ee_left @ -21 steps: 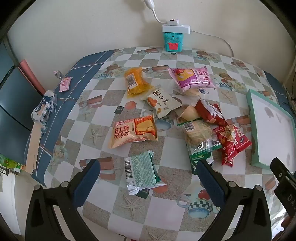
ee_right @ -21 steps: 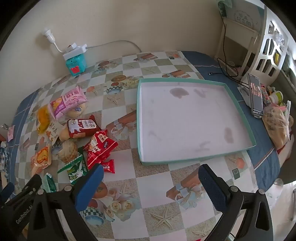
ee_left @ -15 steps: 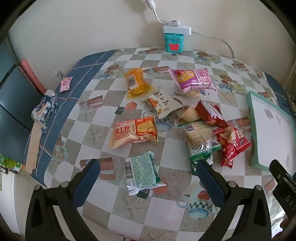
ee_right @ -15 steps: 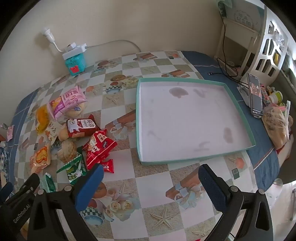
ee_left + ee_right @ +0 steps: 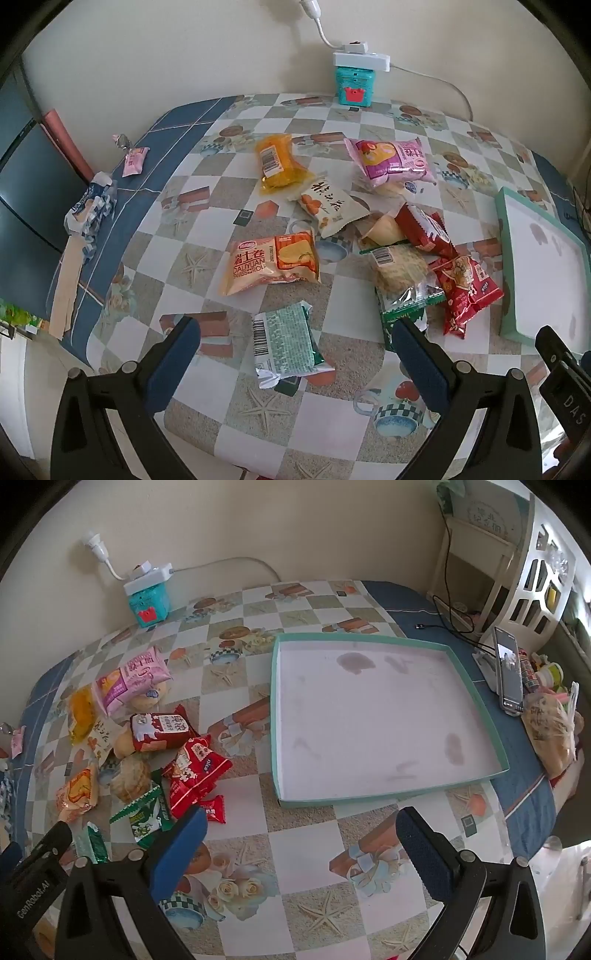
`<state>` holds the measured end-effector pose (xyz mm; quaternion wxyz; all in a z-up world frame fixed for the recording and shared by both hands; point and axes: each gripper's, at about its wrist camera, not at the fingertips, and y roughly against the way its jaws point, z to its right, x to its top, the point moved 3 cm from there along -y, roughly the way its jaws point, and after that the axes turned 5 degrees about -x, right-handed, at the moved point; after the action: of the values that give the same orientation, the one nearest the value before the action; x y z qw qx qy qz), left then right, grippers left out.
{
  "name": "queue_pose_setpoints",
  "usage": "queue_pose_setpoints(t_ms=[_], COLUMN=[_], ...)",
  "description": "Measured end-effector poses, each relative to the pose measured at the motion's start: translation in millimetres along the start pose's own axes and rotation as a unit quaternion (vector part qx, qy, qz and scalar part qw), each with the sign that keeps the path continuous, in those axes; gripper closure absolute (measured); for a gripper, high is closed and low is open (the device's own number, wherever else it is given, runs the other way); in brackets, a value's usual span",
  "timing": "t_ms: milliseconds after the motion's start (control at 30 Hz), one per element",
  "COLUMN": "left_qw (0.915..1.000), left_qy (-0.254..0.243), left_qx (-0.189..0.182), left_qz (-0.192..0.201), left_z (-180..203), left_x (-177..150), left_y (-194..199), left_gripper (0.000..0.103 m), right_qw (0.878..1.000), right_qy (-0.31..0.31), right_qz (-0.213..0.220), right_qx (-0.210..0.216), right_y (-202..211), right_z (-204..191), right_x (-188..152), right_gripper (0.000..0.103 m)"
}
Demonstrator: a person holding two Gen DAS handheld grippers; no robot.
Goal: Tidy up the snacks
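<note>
Several snack packets lie loose on the patterned table. In the left wrist view a green-silver packet (image 5: 286, 341) lies just ahead of my open, empty left gripper (image 5: 295, 354). Beyond it are an orange Swiss-roll packet (image 5: 271, 264), a white packet (image 5: 330, 206), a yellow packet (image 5: 277, 162), a pink packet (image 5: 389, 158) and red packets (image 5: 465, 288). An empty teal-rimmed tray (image 5: 369, 638) lies to the right of the pile. My right gripper (image 5: 301, 834) is open and empty, near the tray's front edge, with red packets (image 5: 195, 768) to its left.
A teal box with a white power strip (image 5: 354, 79) stands at the back wall. A small pink packet (image 5: 135, 160) and a crumpled wrapper (image 5: 90, 210) lie at the table's left edge. A phone on a stand (image 5: 508, 672), cables and a bag (image 5: 550, 727) sit right of the tray.
Both views have shifted only slightly; the left gripper has crept a little toward the snack pile. Both grippers stay open and nothing on the table has moved.
</note>
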<state>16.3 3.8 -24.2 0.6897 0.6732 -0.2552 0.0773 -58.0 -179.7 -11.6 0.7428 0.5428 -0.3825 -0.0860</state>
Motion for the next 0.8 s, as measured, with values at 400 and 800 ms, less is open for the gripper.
queue_pose_setpoints(t_ms=[400, 800], left_qw=[1.0000, 1.0000], left_qy=[0.004, 0.005], left_qx=[0.000, -0.001], left_qz=[-0.003, -0.003], left_z=[-1, -2], left_x=[1, 0], left_y=[-2, -2], left_gripper=[0.000, 0.000], right_qw=[1.000, 1.000], right_qy=[0.001, 0.006], right_qz=[-0.001, -0.004], right_qx=[0.000, -0.006], right_y=[0, -3], right_z=[8, -1], right_x=[-5, -3], right_gripper=[0.000, 0.000])
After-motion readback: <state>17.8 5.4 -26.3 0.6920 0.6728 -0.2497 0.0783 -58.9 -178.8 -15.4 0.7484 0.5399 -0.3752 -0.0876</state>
